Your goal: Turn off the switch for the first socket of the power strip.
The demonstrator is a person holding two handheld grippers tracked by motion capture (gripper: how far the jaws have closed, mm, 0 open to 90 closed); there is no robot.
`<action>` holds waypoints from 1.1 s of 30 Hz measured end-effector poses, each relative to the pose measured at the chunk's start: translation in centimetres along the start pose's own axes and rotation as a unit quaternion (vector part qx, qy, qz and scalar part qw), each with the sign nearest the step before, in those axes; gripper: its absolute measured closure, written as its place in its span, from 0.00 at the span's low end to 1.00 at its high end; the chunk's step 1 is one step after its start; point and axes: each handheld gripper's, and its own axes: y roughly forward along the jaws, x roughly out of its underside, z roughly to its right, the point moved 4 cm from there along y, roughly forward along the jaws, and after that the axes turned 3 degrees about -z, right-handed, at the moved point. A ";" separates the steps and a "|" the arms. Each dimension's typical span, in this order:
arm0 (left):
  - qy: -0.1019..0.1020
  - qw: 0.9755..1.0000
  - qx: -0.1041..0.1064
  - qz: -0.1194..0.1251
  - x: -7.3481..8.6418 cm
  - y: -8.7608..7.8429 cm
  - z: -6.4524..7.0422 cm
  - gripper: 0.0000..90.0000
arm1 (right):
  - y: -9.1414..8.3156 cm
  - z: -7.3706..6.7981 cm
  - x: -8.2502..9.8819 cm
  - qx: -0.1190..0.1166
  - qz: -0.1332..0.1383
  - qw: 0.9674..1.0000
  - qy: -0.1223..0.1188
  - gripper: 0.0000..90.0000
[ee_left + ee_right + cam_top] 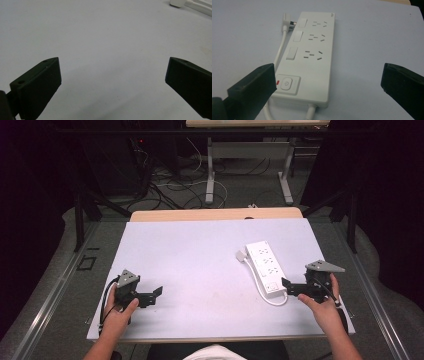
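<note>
Right gripper point(325, 82) fingers spread wide, power strip point(312, 55) lying just ahead.

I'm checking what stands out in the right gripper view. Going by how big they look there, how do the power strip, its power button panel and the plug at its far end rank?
1. Power strip, by far the largest.
2. Power button panel.
3. Plug, smallest; it lies farthest from the camera, so distance shrinks it somewhat.
</note>
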 end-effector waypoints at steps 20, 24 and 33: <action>0.000 1.000 -0.001 -0.001 0.0 0.0 0.0 0.00 | 0.6 3.0 2.6 0.024 -0.001 0.999 0.039 0.00; 0.004 1.000 -0.002 -0.001 0.0 0.0 -0.1 0.00 | 0.5 3.3 2.9 0.026 -0.001 0.999 0.038 0.00; 0.005 1.000 -0.003 -0.002 0.0 0.0 -0.1 0.00 | 0.7 4.4 4.1 0.039 -0.020 0.999 0.026 0.00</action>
